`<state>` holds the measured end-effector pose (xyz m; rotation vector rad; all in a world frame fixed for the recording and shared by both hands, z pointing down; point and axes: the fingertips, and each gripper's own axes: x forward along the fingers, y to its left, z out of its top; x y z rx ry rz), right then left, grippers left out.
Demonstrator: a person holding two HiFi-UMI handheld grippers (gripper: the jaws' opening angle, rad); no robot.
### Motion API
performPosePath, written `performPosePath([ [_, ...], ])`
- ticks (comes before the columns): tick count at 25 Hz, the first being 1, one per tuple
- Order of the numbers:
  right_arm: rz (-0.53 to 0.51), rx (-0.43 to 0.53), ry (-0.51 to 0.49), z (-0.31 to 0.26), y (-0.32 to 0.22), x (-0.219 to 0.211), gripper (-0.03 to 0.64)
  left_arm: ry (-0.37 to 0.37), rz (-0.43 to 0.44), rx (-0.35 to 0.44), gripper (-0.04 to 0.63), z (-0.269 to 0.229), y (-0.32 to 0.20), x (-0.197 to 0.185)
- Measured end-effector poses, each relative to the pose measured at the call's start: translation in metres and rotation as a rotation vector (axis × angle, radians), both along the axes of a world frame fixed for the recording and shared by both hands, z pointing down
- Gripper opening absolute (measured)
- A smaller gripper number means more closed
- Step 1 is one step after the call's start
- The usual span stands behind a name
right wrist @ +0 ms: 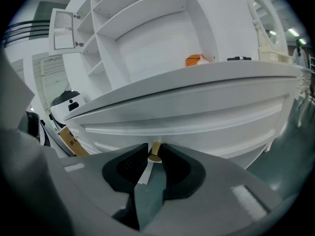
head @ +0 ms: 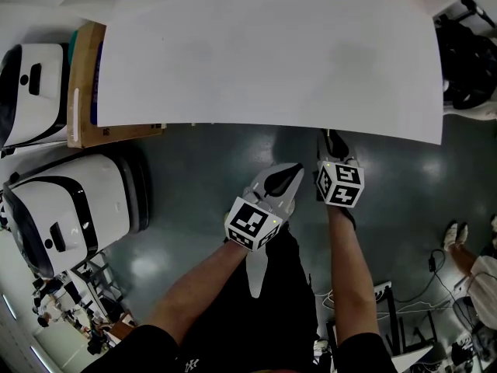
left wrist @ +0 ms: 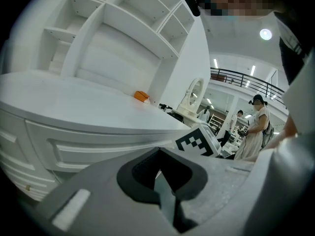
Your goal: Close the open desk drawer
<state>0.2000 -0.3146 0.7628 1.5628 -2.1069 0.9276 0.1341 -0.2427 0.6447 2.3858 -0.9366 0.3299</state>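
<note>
The white desk (head: 272,53) fills the top of the head view, and both grippers hang just below its front edge. In the right gripper view the drawer front (right wrist: 197,117) lies close ahead and looks flush with the desk's face. Its small brass knob (right wrist: 154,151) sits right at the tips of my right gripper (right wrist: 150,160), whose jaws are shut; whether they touch the knob I cannot tell. My left gripper (left wrist: 158,173) is shut and empty, held a little back and left of the right gripper (head: 328,140). From it I see the desk's panelled front (left wrist: 98,146) and the right gripper's marker cube (left wrist: 197,141).
Two white machines (head: 70,208) (head: 35,92) and a cardboard box (head: 85,84) stand on the floor to the left of the desk. An orange object (right wrist: 194,60) lies on the desktop below white shelves (right wrist: 147,28). A person (left wrist: 256,127) stands far off, and someone's feet (head: 454,231) show at the right.
</note>
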Motion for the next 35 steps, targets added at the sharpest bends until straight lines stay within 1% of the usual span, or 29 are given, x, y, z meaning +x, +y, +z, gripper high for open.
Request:
performPosePath([
  [3, -0.011, -0.027, 0.005, 0.0, 0.006, 0.001, 0.141, 0.003, 0.011, -0.003, 0.0, -0.005, 0.007, 0.0],
  [6, 0.0, -0.037, 0.013, -0.009, 0.019, 0.002, 0.131, 0.007, 0.028, -0.001, 0.0, -0.013, 0.015, -0.001],
  [8, 0.01, -0.023, 0.023, -0.021, 0.029, 0.003, 0.1, 0.008, 0.042, -0.001, 0.0, -0.018, 0.021, -0.003],
  [11, 0.03, 0.009, 0.029, -0.046, 0.046, 0.001, 0.033, 0.01, 0.063, 0.001, 0.0, -0.03, 0.032, -0.008],
  [12, 0.036, 0.023, 0.022, -0.057, 0.052, -0.001, 0.023, 0.011, 0.07, 0.005, 0.0, -0.035, 0.036, -0.01],
  [16, 0.04, 0.079, -0.018, -0.106, 0.075, -0.018, 0.023, 0.014, 0.09, 0.014, 0.0, -0.061, 0.053, -0.022],
  [20, 0.037, 0.135, -0.036, -0.159, 0.101, -0.039, 0.023, 0.025, 0.108, 0.027, 0.0, -0.095, 0.073, -0.036],
  [27, 0.09, 0.238, -0.092, -0.257, 0.15, -0.065, 0.023, 0.061, 0.116, 0.059, 0.0, -0.163, 0.096, -0.07],
  [31, 0.084, 0.293, -0.103, -0.307, 0.181, -0.086, 0.021, 0.087, 0.13, 0.099, 0.0, -0.208, 0.108, -0.088],
  [35, 0.083, 0.352, -0.103, -0.36, 0.197, -0.109, 0.021, 0.113, 0.124, 0.142, 0.0, -0.255, 0.116, -0.11],
])
